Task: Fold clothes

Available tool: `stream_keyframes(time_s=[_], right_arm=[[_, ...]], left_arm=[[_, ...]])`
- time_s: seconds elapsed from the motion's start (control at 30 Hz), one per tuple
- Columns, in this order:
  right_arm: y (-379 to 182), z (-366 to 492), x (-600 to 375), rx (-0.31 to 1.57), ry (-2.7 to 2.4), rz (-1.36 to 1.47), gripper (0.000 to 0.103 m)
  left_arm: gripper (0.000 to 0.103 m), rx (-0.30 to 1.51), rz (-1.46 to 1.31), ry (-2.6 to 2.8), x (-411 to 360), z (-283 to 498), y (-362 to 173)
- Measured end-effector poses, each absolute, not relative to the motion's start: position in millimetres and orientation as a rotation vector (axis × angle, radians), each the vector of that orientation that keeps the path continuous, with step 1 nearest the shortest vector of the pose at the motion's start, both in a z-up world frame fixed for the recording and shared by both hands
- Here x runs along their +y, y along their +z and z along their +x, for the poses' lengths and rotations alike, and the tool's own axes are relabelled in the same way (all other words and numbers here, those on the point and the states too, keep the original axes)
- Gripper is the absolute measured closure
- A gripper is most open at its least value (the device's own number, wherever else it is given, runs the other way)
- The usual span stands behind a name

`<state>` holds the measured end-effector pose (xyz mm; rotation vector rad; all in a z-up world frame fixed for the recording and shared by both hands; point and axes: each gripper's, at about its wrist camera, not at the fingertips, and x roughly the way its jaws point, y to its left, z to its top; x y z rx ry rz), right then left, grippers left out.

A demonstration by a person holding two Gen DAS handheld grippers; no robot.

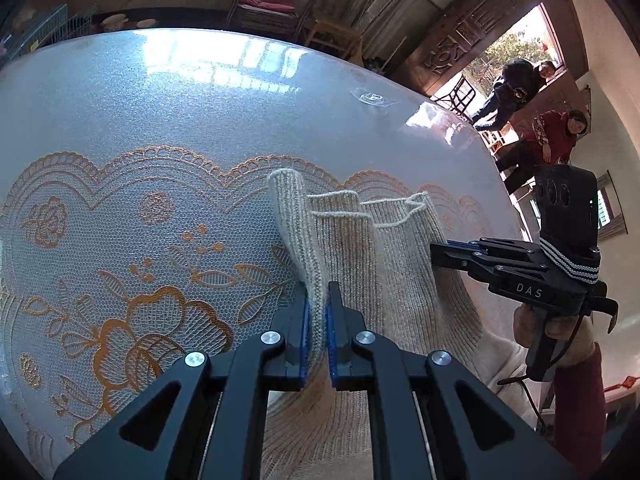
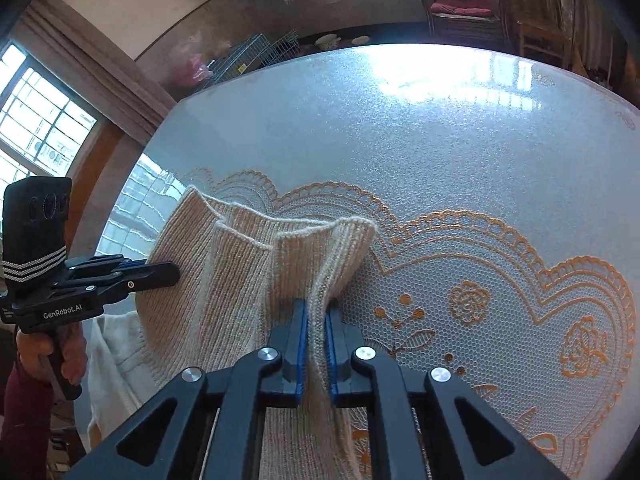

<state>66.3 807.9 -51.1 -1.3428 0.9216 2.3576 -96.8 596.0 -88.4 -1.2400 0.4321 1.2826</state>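
A round table under a clear cover with orange lace flowers fills both views. On its near part lies a cream ribbed knit garment, its far edge lifted into upright folds. The left gripper is clamped on one fold of the knit, and the right gripper pinches another fold at the opposite side.

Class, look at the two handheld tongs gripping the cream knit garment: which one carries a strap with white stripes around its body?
The right tongs, seen side-on from the left wrist camera: striped strap behind its fingers, "DAS" on its side. The left tongs show no such strap here. Both pinch the sweater.
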Motion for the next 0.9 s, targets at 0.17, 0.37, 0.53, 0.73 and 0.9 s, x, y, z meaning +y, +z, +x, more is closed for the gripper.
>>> stream_keyframes(time_s=[0.17, 0.37, 0.53, 0.73, 0.9], right_arm=[[-42.6, 66.0, 791.3, 0.771, 2.358, -1.338, 0.099], [-21.2, 79.8, 787.1, 0.817, 2.431, -1.273, 0.099], [3.0, 100.4, 770.7, 0.830, 2.540, -1.247, 0.099], [37.7, 124.6, 712.2, 0.742, 2.718, -1.229, 0.099], [35.8, 167.3, 653.9, 0.669, 2.771, -1.314, 0.099]], left_arm=[[0.097, 0.419, -1.210, 1.290, 597.1, -95.2, -84.9], [0.097, 0.397, -1.155, 1.301, 590.5, -91.1, -71.5], [0.097, 0.354, -1.068, 1.259, 564.4, -87.3, -49.5], [0.097, 0.347, -0.938, 1.228, 514.0, -76.4, -28.4], [0.095, 0.401, -0.850, 1.225, 473.2, -57.9, -30.3]])
